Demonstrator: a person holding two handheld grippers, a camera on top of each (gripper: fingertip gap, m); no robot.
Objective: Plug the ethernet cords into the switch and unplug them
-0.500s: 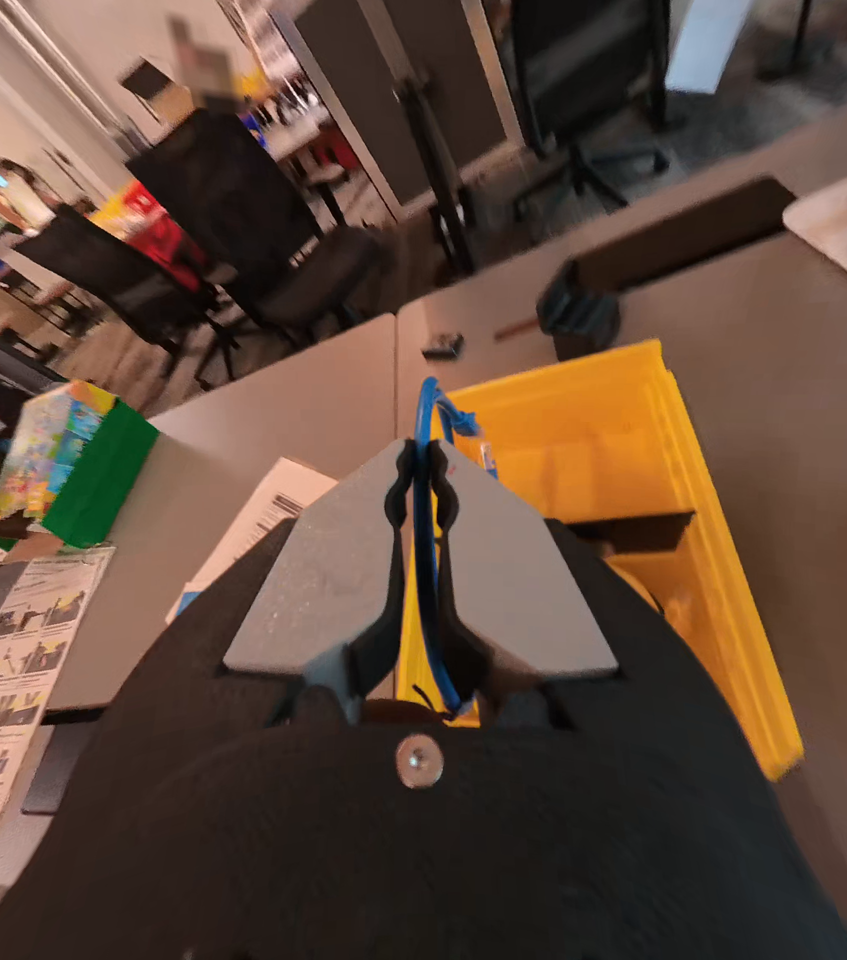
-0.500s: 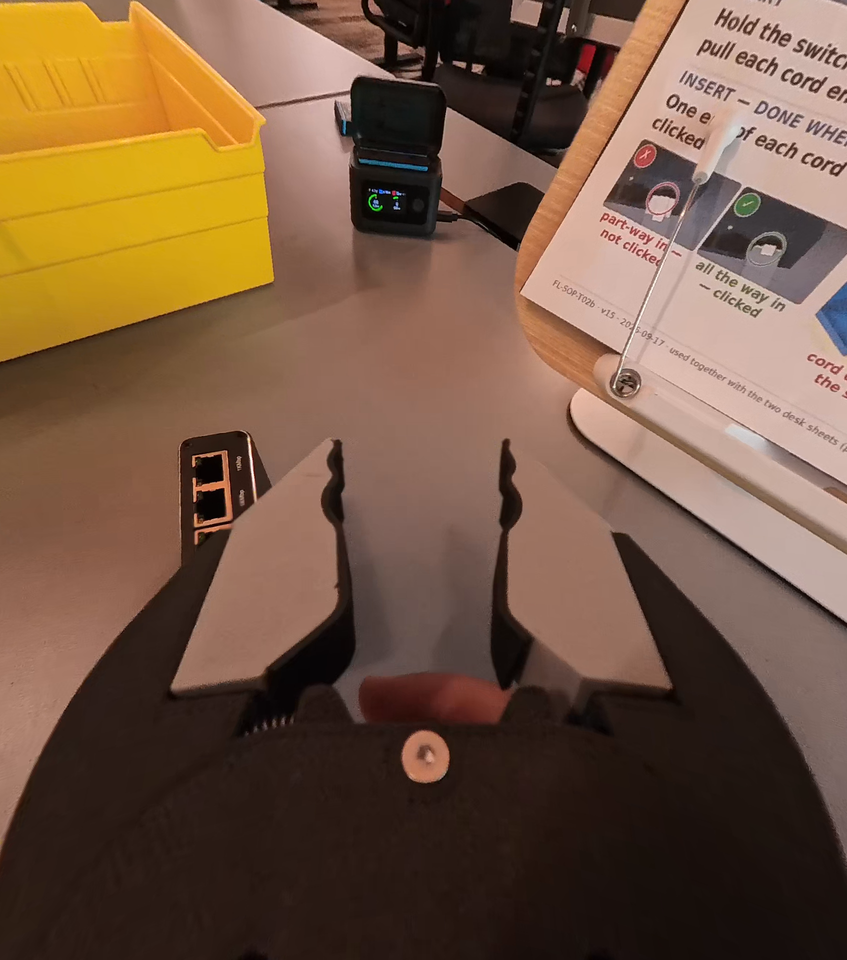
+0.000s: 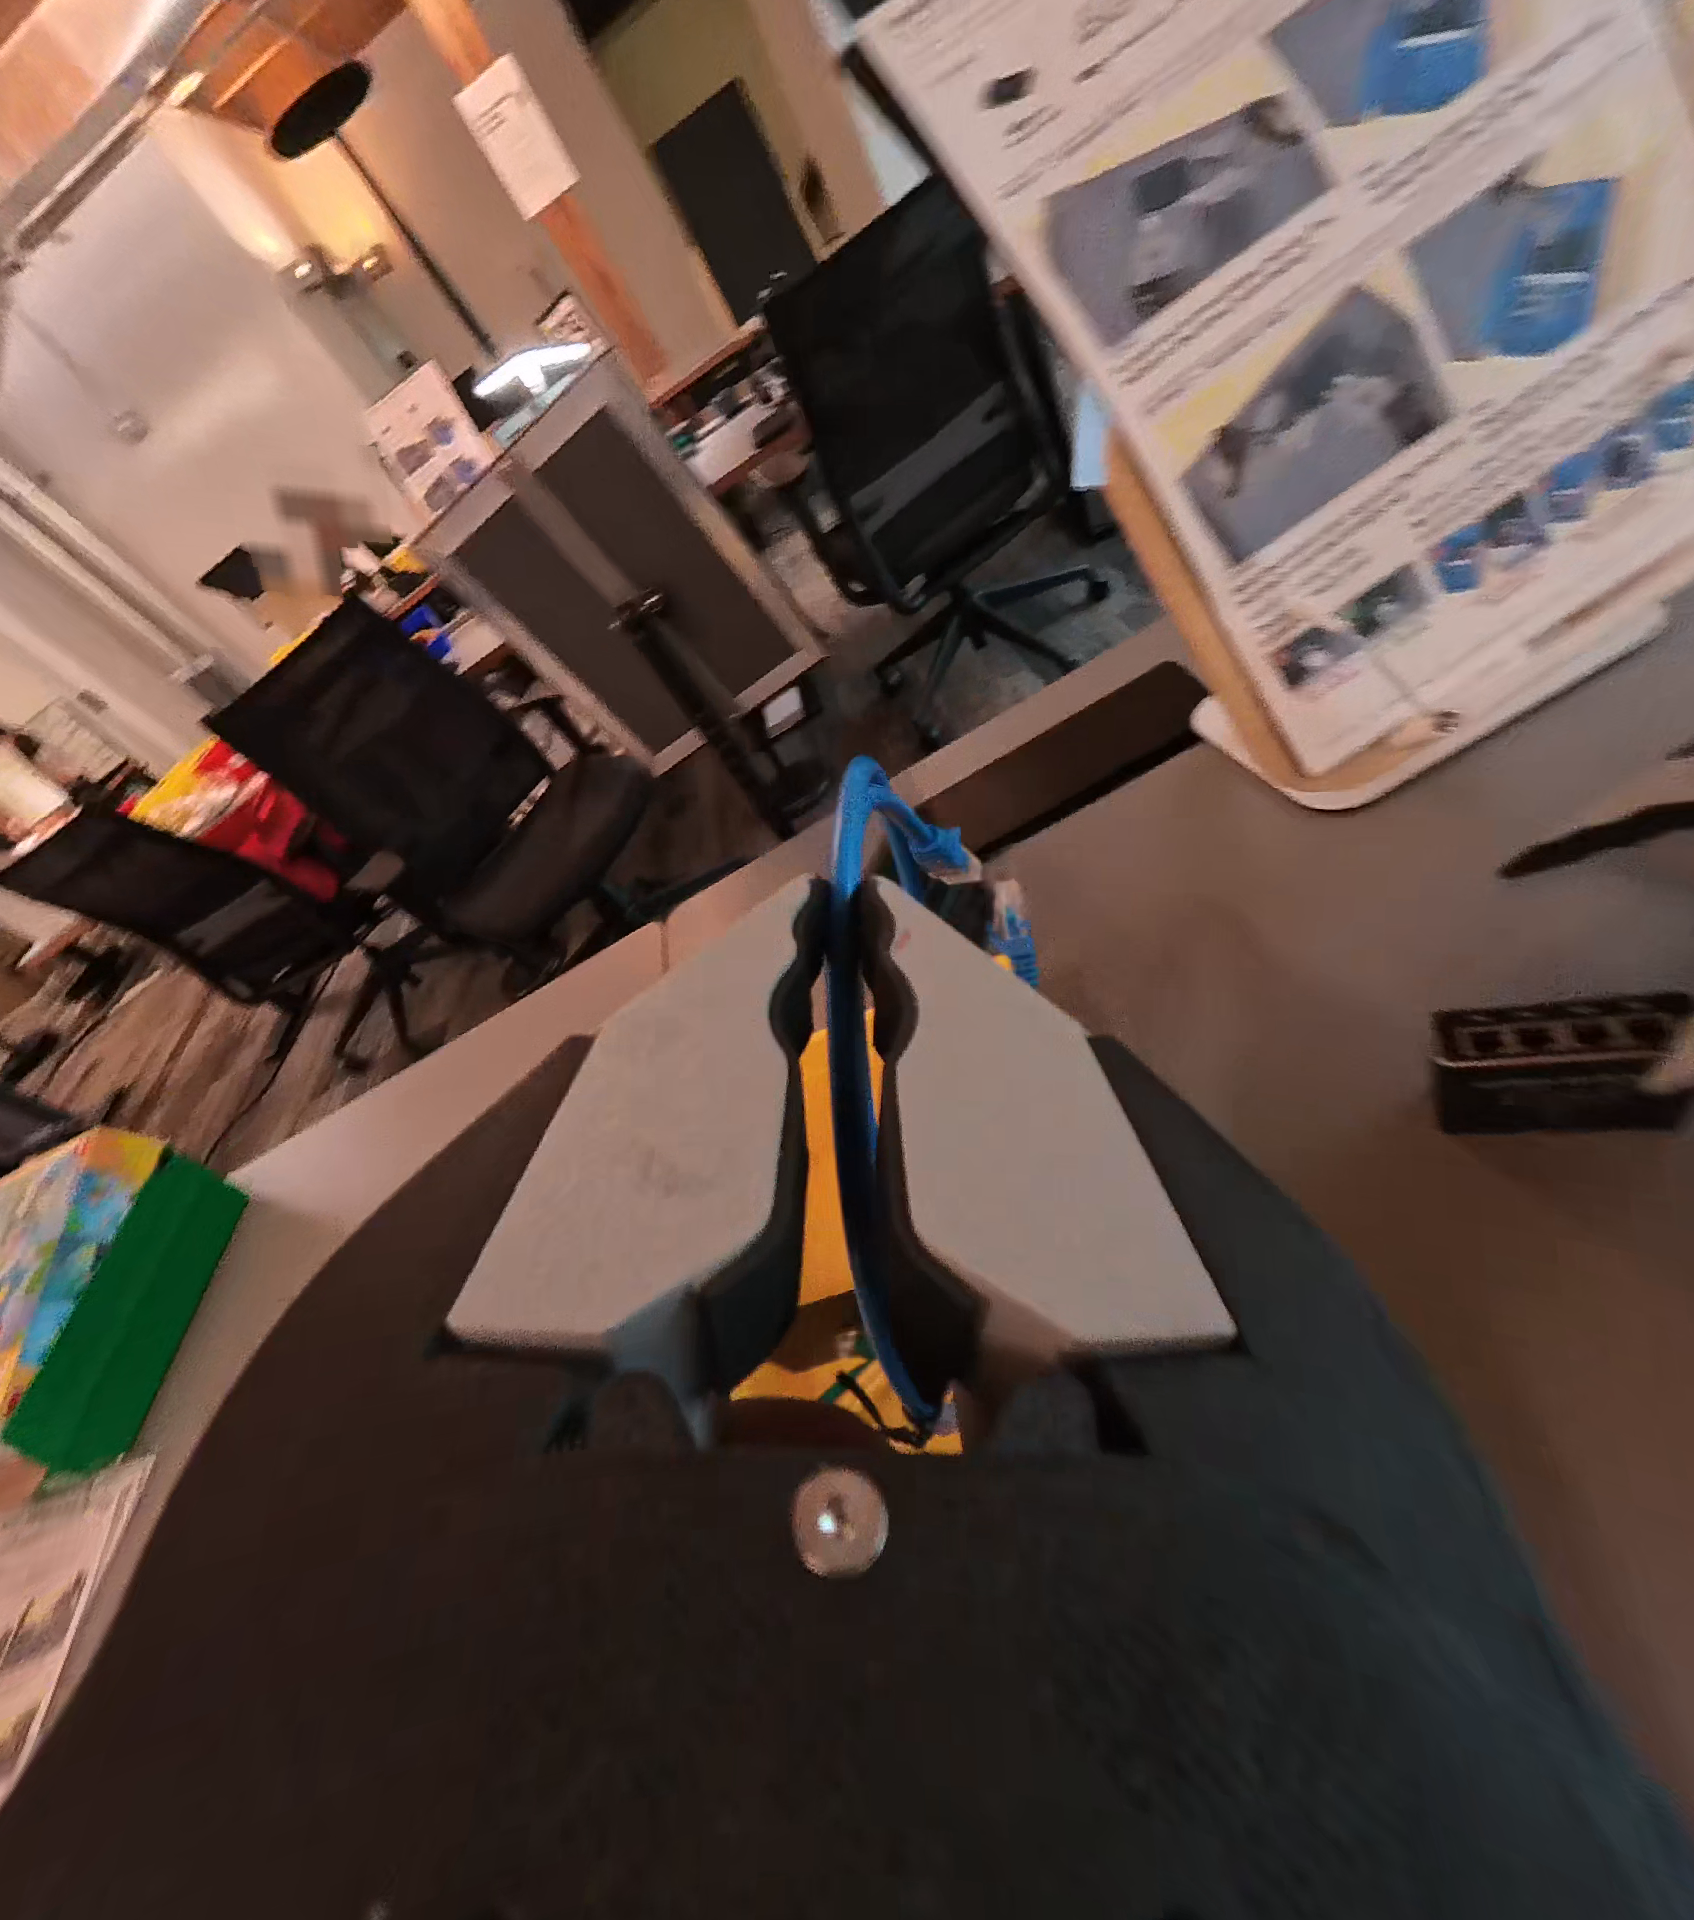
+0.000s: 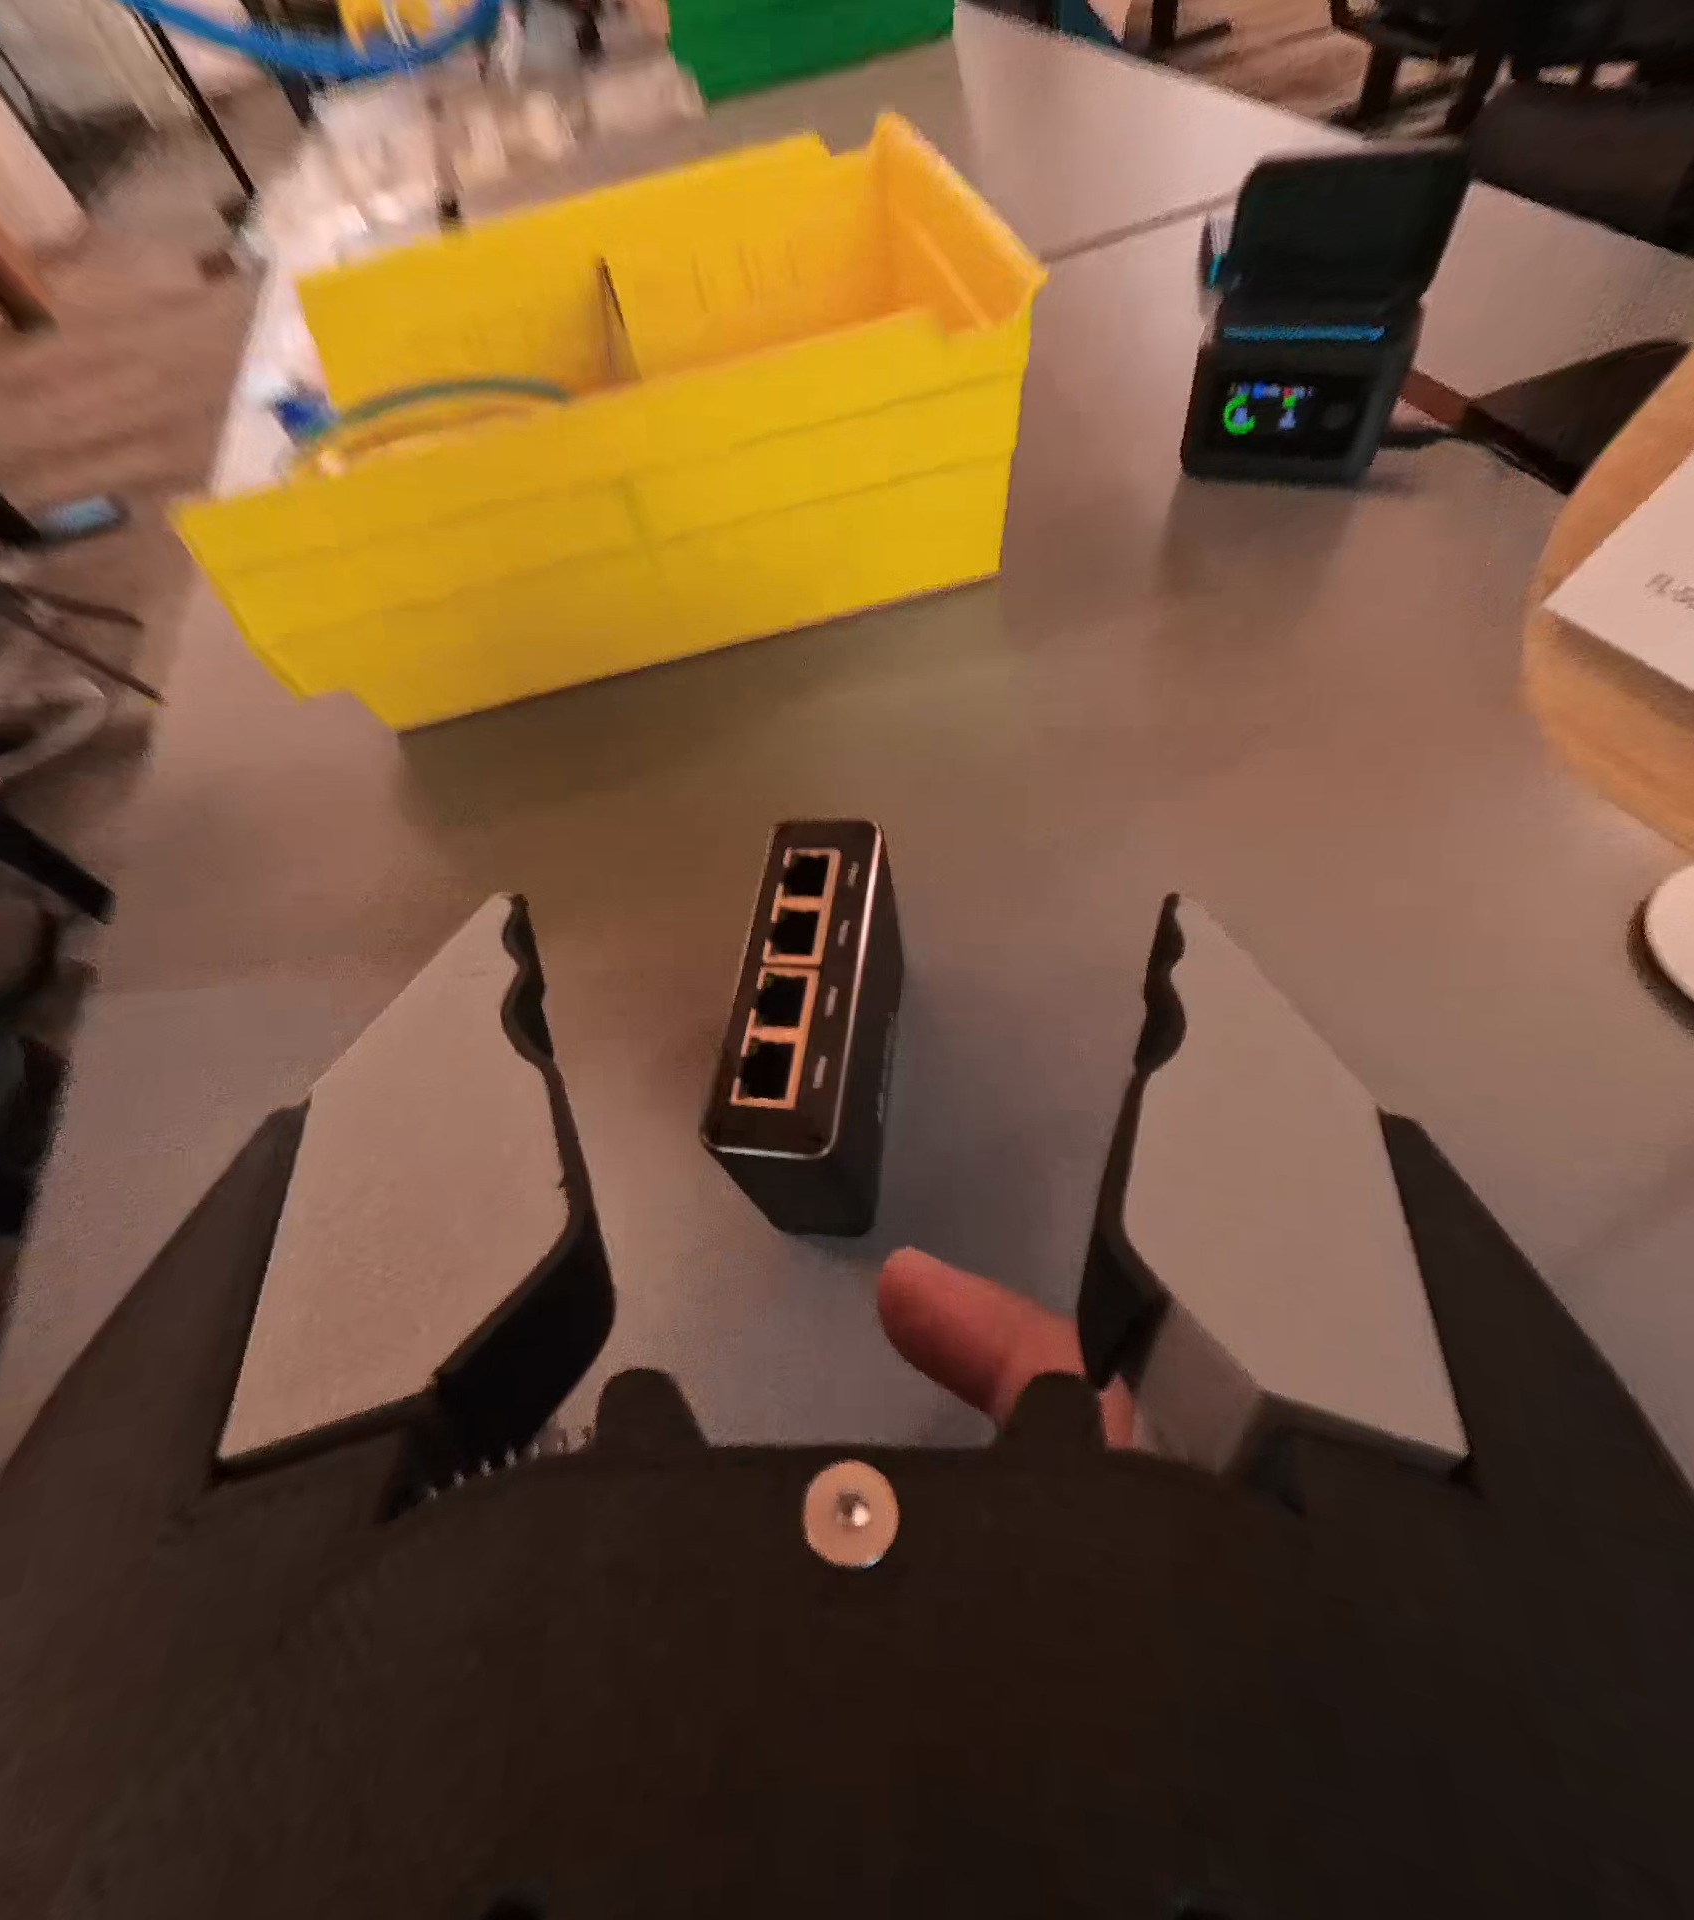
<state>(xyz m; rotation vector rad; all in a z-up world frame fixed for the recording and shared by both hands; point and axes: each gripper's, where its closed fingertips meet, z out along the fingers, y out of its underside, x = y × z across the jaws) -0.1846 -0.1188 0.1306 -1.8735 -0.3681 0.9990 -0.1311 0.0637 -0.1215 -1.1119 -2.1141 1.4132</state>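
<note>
Bare bench [image 4: 1082, 748] lies all round the switch [image 4: 807, 1029]. A yellow bin [image 4: 635, 520] stands beyond it, a stand [image 4: 1674, 665] to the right, both well apart

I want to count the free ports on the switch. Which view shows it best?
The right wrist view: the switch sits sharp between the open fingers, its four ports facing up, all empty. The left wrist view shows it only far off and blurred.

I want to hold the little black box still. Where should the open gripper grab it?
Probably across the switch's two long sides, from above: the open right gripper already straddles it. The box is long and narrow, and that grip leaves its four upward-facing ports clear for the blue cord.
</note>
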